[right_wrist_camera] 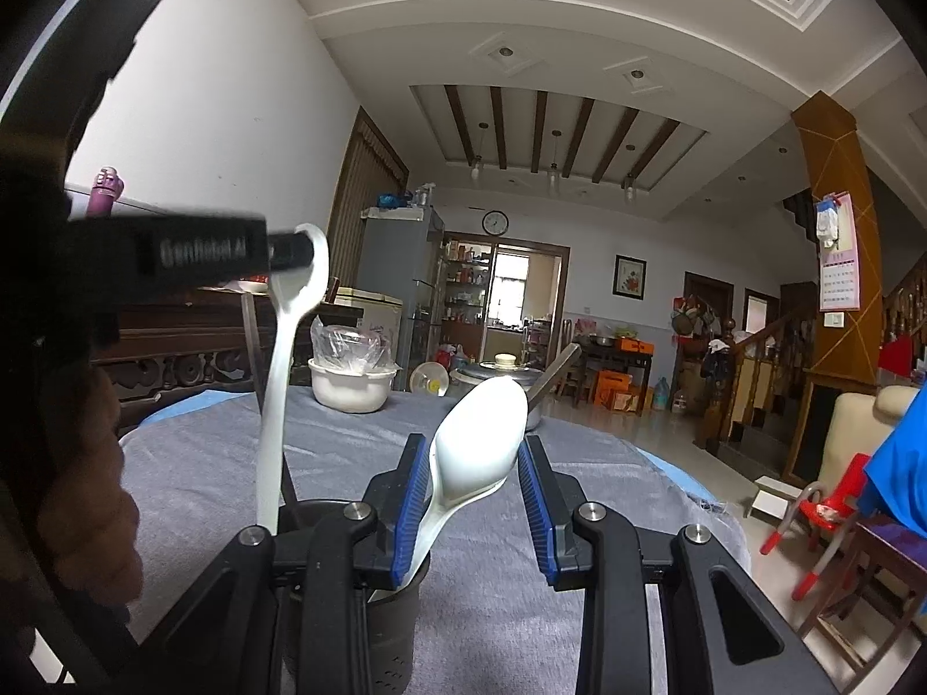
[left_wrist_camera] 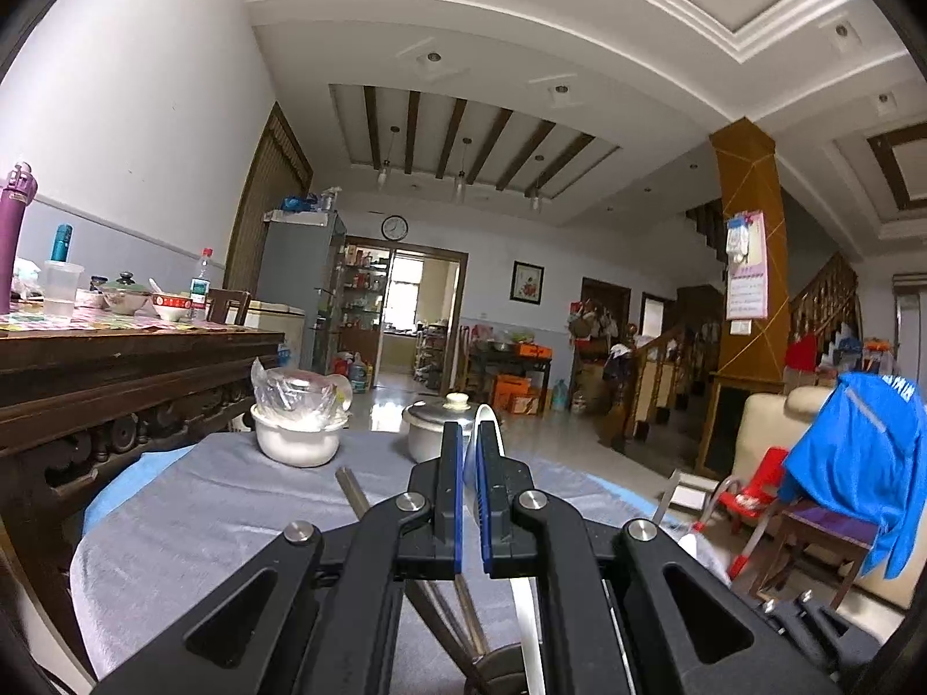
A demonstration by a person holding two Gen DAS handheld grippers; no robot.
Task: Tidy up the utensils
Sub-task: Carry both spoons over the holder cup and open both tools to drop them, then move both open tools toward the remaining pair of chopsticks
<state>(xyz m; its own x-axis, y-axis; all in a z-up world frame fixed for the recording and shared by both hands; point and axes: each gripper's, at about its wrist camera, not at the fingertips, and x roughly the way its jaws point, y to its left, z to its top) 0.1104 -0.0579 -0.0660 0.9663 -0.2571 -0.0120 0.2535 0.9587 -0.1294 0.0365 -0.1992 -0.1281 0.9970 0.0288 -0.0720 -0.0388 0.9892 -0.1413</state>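
My left gripper (left_wrist_camera: pixel 472 434) is shut on a white spoon (left_wrist_camera: pixel 485 423), gripped near its upper end. In the right wrist view the same spoon (right_wrist_camera: pixel 277 382) hangs upright from the left gripper (right_wrist_camera: pixel 295 249), its lower end inside a dark grey utensil holder (right_wrist_camera: pixel 371 631). My right gripper (right_wrist_camera: pixel 472 452) is open. A second white spoon (right_wrist_camera: pixel 478 440) stands in the holder with its bowl up between the open fingers; it leans against the left pad (right_wrist_camera: pixel 412 492). Dark chopsticks (left_wrist_camera: pixel 350 492) also rise from the holder (left_wrist_camera: pixel 504 666).
The table is covered by a grey cloth (right_wrist_camera: pixel 521 579) over a blue one. At its far side stand a white bowl with a plastic bag (right_wrist_camera: pixel 347 382) and a lidded metal pot (right_wrist_camera: pixel 504 373). A dark wooden table (left_wrist_camera: pixel 116 370) stands to the left, a red child chair (right_wrist_camera: pixel 823 509) to the right.
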